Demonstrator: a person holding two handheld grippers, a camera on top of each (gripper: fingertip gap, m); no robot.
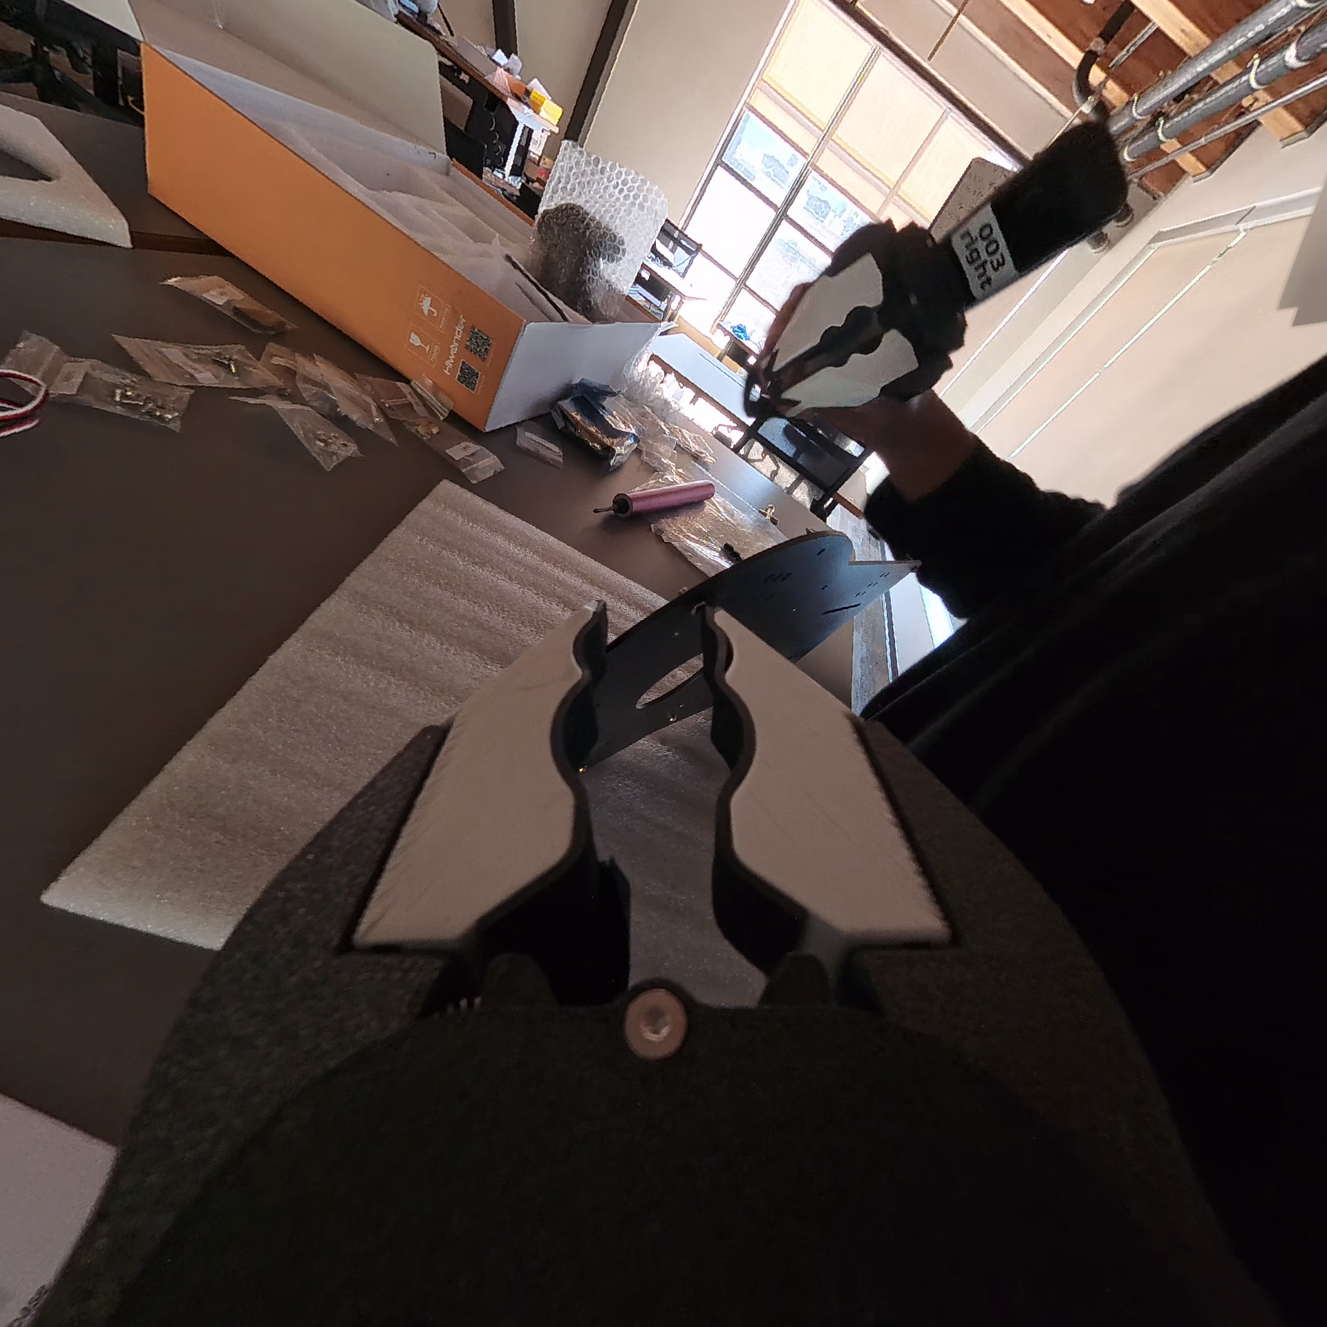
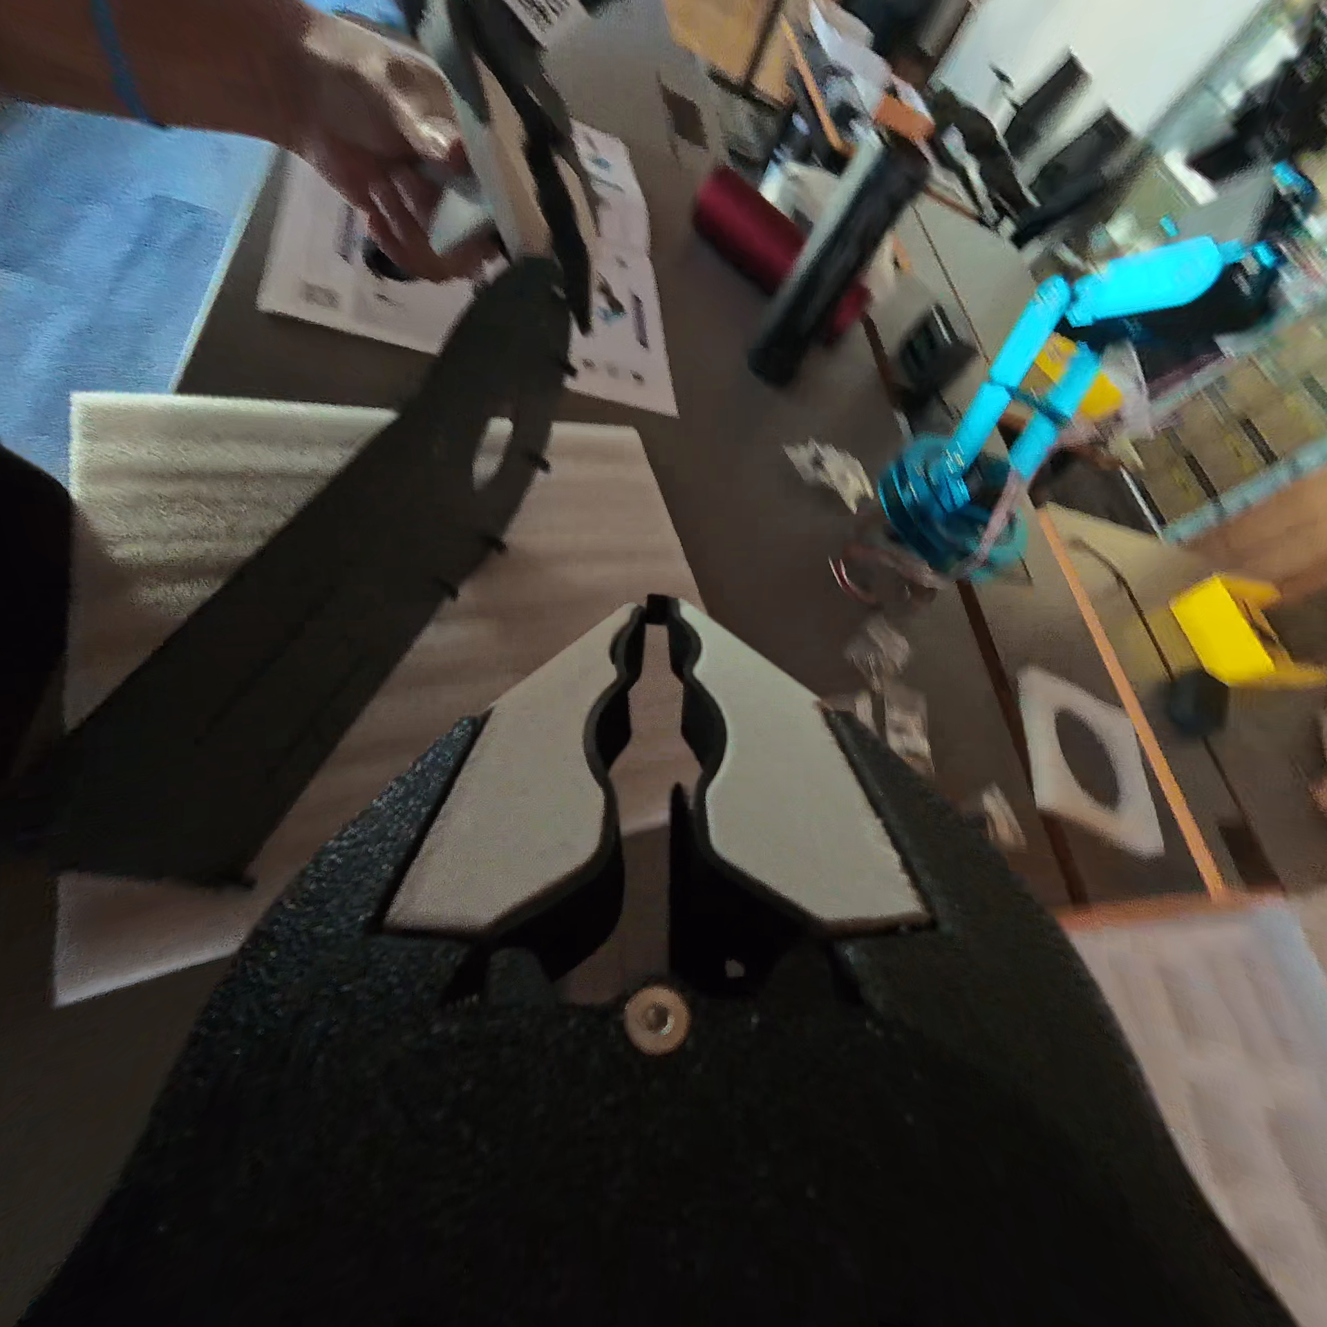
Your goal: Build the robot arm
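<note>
My left gripper [image 1: 653,614] holds a flat black plate [image 1: 783,596] with an oval hole. The plate sits between the part-closed fingers, tipped up off a white foam sheet [image 1: 323,718]. In the right wrist view the plate [image 2: 323,574] leans up from the foam sheet [image 2: 574,517], with small pegs along its edge, and the left gripper [image 2: 546,287] grips its top end. My right gripper [image 2: 655,610] is shut, with a small black part pinched at its tips, just right of the plate. In the left wrist view the right gripper [image 1: 754,391] hangs high above the table.
An open orange box [image 1: 301,237], a bubble-wrap bundle [image 1: 589,237], several small parts bags [image 1: 143,395] and a purple tool [image 1: 668,495] lie beyond the foam. A blue robot arm [image 2: 1005,402], a printed sheet [image 2: 625,237] and a dark bottle [image 2: 833,266] stand on the table.
</note>
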